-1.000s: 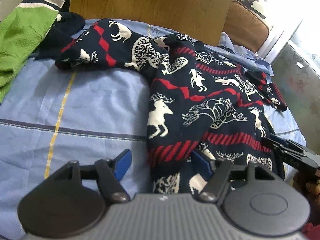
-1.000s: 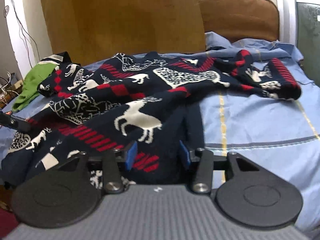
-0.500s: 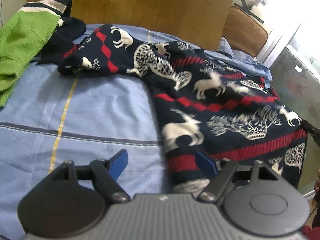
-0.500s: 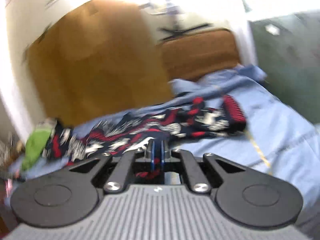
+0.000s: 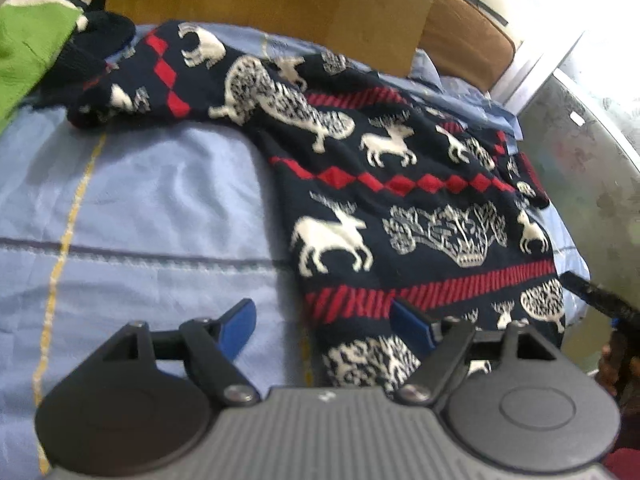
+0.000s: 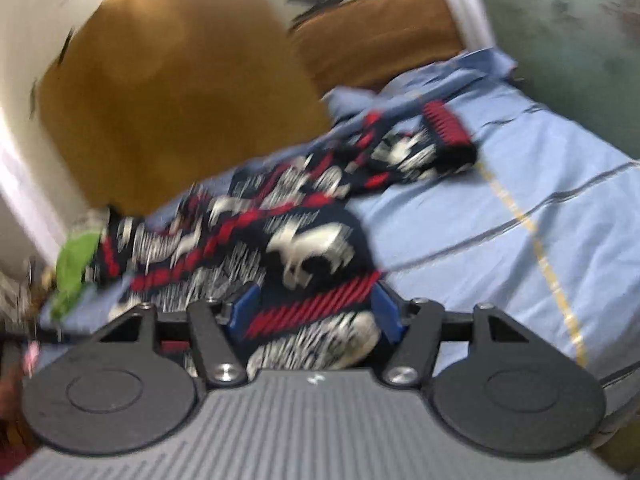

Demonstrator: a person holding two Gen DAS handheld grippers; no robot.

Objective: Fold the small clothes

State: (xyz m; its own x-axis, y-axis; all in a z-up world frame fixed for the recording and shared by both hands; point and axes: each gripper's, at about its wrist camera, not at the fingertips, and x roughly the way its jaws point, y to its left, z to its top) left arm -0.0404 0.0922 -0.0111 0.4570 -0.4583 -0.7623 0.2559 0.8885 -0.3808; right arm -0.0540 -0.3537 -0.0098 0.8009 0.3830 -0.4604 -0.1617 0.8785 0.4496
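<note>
**A:** Nearest the lens, the left tool (image 5: 322, 320) hovers with its blue pads spread and clamping nothing; the hem corner of the reindeer sweater (image 5: 400, 208) lies between and just beyond them on the bed (image 5: 140, 200). What of the other side?

**B:** The right tool (image 6: 316, 312) is opening at this moment, its jaws parting around the sweater's red-striped hem (image 6: 312, 304). The knit sits between the pads but they no longer pinch it. The view is blurred, so finer contact cannot be told.

**A:** Beyond the hem, the body of the sweater lies fairly flat up the bed; one sleeve (image 5: 132, 76) trails from it toward the green garment (image 5: 32, 40), the other (image 6: 436, 140) is bunched on the far side, near the headboard (image 6: 180, 100).

**B:** The step looks like spreading the sweater flat before any fold. To do it well, I'd judge: take both hem corners low, grip only the sweater and not the sheet, pull evenly so the red bands run straight, then straighten each sleeve away from the body.
</note>
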